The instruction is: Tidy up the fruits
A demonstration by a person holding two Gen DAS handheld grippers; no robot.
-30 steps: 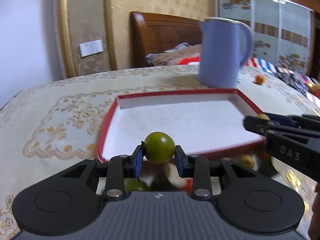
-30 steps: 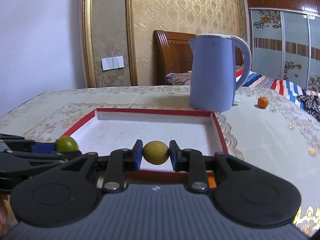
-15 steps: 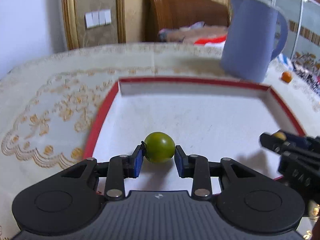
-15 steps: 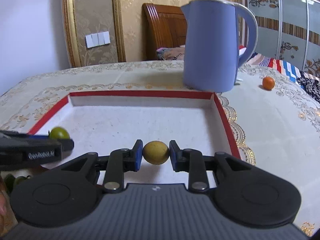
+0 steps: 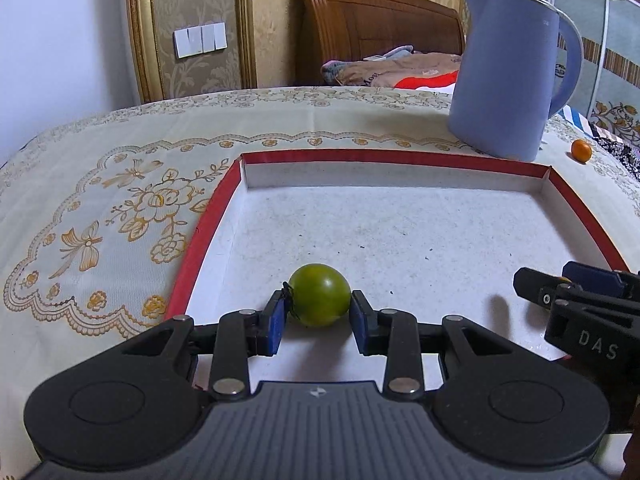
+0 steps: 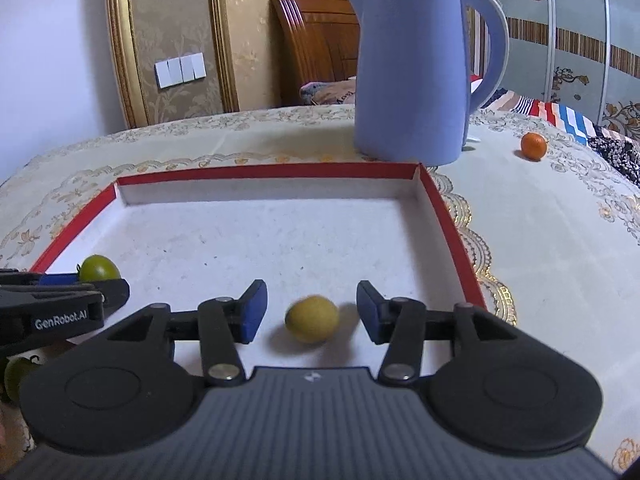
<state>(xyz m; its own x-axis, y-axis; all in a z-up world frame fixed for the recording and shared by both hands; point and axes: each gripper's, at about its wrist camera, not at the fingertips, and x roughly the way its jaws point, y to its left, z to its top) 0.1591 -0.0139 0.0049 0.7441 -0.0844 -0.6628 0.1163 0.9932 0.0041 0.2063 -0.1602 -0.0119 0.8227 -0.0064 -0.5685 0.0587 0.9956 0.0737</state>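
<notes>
Gold-patterned wallpaper, a white switch plate (image 5: 200, 42) and a carved wooden headboard (image 5: 372, 24) back a bench (image 5: 100, 200) under a cream cloth embroidered with gold flowers.

On it lies a shallow tray (image 5: 208, 216) with a red rim and a speckled white floor. The left claw (image 5: 318, 312) sits low over the tray's near left part, tilted downward, its blue pads closed on a smooth, round green tomato (image 5: 319, 294) that has a dark stem at its left. At the right edge of this view the black tips of the right claw (image 5: 560, 292) enter from the side.

The right wrist view alone shows what lies between those tips: the right claw (image 6: 308, 308) is angled down over the near middle of the tray and its jaws are opening, both pads clear of a dull yellow round fruit (image 6: 312, 319), which looks slightly blurred above its shadow on the tray floor. This view also shows another green fruit (image 6: 16, 374) at the far left, outside the tray's near edge and partly hidden.

Beyond the tray's far right corner stands a matte blue kettle (image 6: 412, 64) with a looped handle. Farther right, a small orange fruit (image 6: 533, 146) sits alone on the cloth.
</notes>
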